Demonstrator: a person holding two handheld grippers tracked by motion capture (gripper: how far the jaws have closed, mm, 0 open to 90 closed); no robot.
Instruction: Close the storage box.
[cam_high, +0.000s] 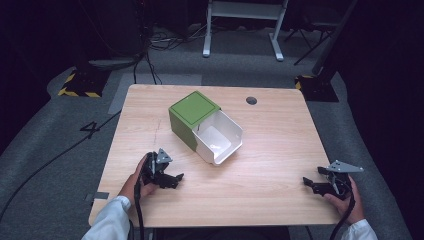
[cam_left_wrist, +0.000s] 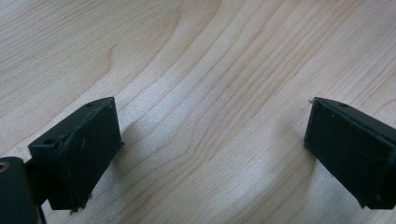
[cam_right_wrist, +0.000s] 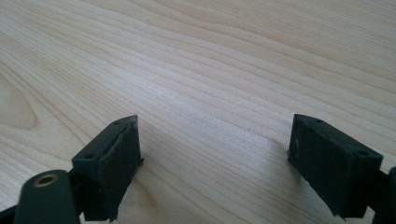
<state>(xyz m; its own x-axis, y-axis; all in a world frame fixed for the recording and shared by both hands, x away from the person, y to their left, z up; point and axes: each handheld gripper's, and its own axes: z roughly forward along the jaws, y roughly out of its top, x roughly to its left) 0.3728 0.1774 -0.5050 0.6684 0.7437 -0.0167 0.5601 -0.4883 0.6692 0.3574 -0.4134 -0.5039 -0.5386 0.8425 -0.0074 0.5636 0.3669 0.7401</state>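
**Resting both grippers, jaws wide, near table's front edge**

High view: green box (cam_high: 192, 119) with white drawer (cam_high: 219, 137) pulled out, mid-table (cam_high: 270, 150); left gripper (cam_high: 170, 179) and right gripper (cam_high: 314, 184) well apart. Left gripper view: jaws spread over bare wood. Right gripper view: same, nothing held.

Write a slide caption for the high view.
Green box with its white drawer pulled open, both grippers apart on the wooden table.

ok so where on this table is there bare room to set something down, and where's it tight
Bare wood runs along the near edge between the left gripper and the right gripper, and on the table's right half, from the white drawer to the right edge. The far left corner is also free. It's tightest between the pulled-out drawer of the green box and the left gripper.
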